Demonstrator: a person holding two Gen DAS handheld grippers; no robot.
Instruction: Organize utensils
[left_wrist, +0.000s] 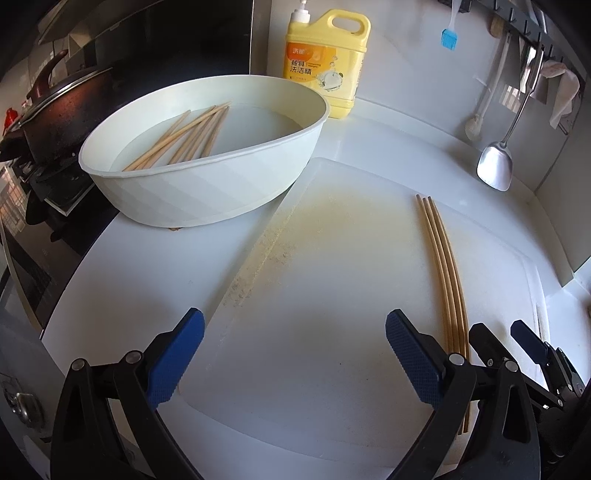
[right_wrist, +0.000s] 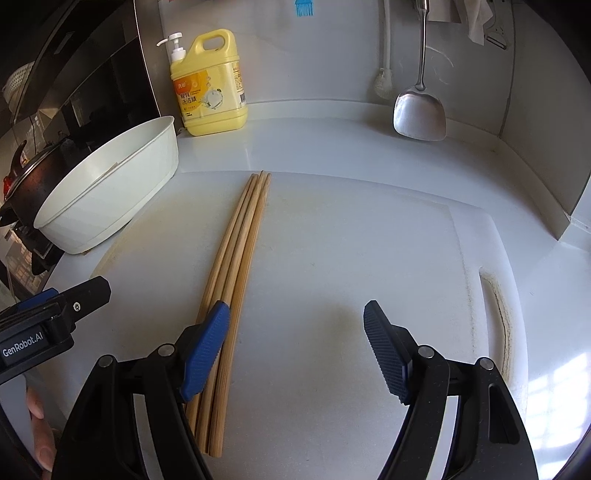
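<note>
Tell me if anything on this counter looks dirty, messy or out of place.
The white cutting board has a yellowish-brown stain with dark specks along its left edge, and grime around its handle slot. In the white basin the chopsticks lie fanned out and crossed, unlike the neat bundle of chopsticks on the board.

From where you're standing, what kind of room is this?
Most likely a home kitchen. A yellow dish-soap jug stands on the white counter, a metal spatula hangs on the wall, and a dark lidded pot sits on a stove beside a basin holding wooden chopsticks.
</note>
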